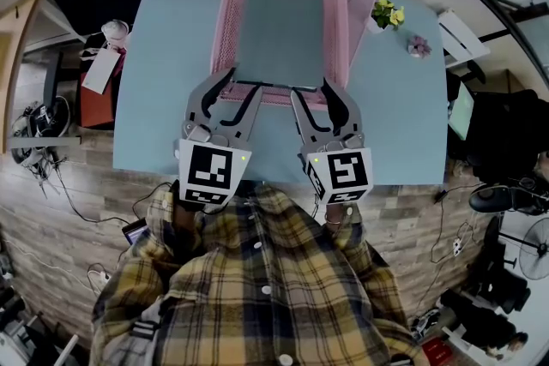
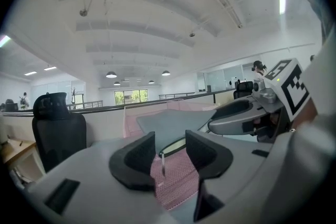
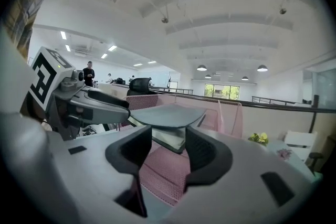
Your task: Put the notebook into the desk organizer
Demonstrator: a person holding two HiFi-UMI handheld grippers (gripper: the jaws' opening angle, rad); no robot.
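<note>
Fingers on the left gripper [image 2: 170, 140] stand apart with nothing pinched. Only pink mesh shows in the gap, and the pads touch neither it nor the cover. Just ahead of those tips is the near wall of the organizer [image 1: 225, 21], and I read the gripper as parked there so that opening it left the book free to settle.

Between the two sets of fingers, and just beyond both, the notebook [image 1: 281, 30] lies inside the organizer, its long sides lined up with the tray walls. From the gripper views its near edge looks raised, with the pale page block showing under the cover. I think it is propped on the low front rim and not flat on the mesh floor, though I can't be sure of the contact. The organizer sits on the table [image 1: 163, 56], far side away from me.

On the right gripper [image 3: 168, 136] the fingers are likewise spread and clear of everything. The notebook's near corner sits just past their tips, framed in the gap but untouched. Holding both grippers level at the same edge makes sense for a wide, floppy thing: one at each near corner keeps it square on the way in. I judge the placing essentially done.
</note>
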